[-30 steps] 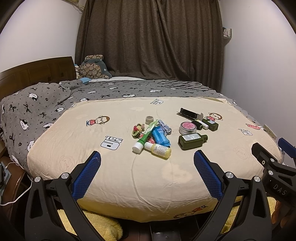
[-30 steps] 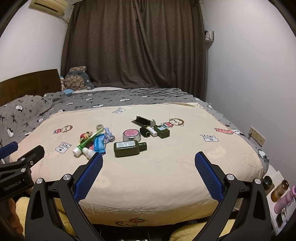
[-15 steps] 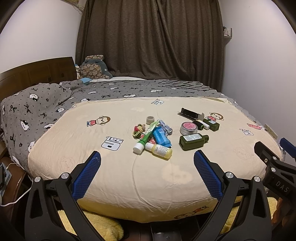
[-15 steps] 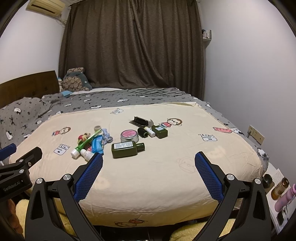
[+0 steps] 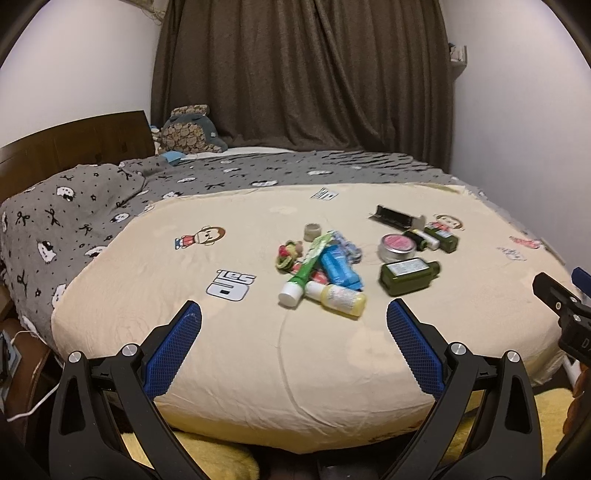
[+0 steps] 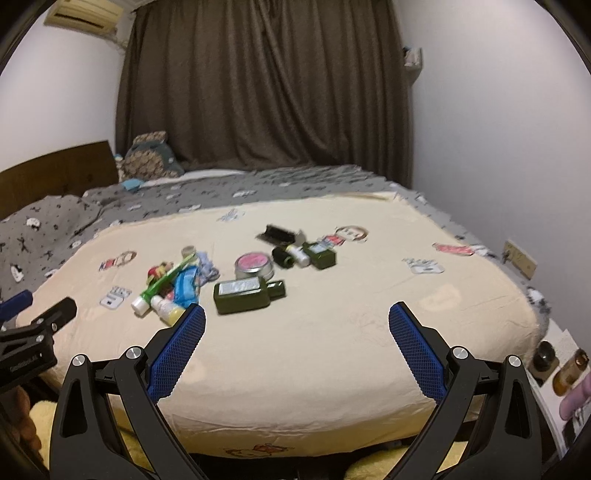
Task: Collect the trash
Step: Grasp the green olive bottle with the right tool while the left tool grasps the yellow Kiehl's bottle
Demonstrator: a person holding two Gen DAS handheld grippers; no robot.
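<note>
Left claw [image 5: 293, 317]: black frame arms, blue cross-hatched finger pads [image 5: 173, 352], round silver screws at the joints. Right claw [image 6: 296, 319]: same build; white lettering on its body, partly legible in left view.

White walls [image 5: 517, 129]; dark brown curtain [image 5: 303, 74] at 12 o'clock. Wooden headboard [image 5: 66, 147] at 9. Bed [image 5: 258, 350], cream cover, grey patterned quilt [image 5: 74, 206]. Air conditioner [image 6: 85, 16] at 11.
</note>
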